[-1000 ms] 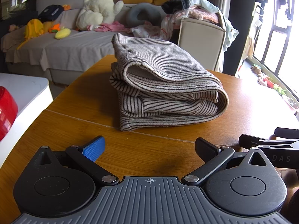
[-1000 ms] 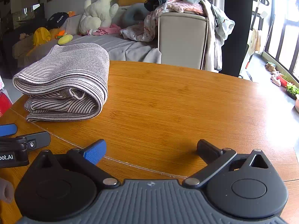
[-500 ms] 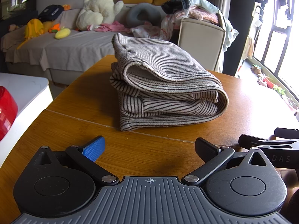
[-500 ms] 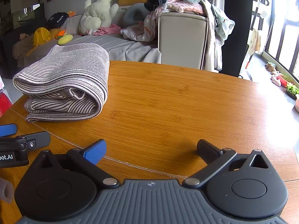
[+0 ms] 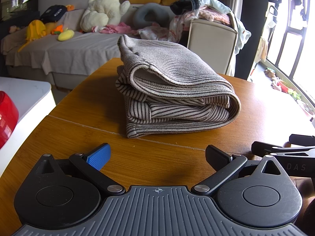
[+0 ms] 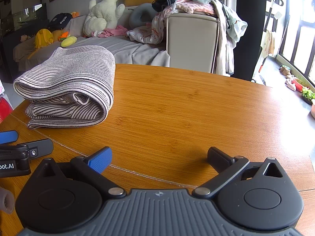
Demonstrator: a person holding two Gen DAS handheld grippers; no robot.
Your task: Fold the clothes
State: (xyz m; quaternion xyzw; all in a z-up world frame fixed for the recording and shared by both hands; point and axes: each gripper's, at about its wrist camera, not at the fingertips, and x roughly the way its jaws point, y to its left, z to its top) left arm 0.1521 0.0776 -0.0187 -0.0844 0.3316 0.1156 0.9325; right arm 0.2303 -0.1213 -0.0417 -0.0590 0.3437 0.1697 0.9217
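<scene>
A striped grey-and-white garment [image 5: 173,92] lies folded in a thick stack on the wooden table [image 5: 78,133]. It also shows in the right wrist view [image 6: 69,90] at the left. My left gripper [image 5: 157,155] is open and empty, low over the table, a short way in front of the stack. My right gripper [image 6: 159,157] is open and empty, to the right of the stack. Each gripper shows at the edge of the other's view: the right one [image 5: 283,149] and the left one [image 6: 21,145].
A seam runs across the table [image 6: 137,171]. A red object [image 5: 6,118] on a white surface stands to the left. Behind the table are a sofa with plush toys [image 5: 104,9] and a beige chair [image 6: 193,41] piled with clothes. Windows are on the right.
</scene>
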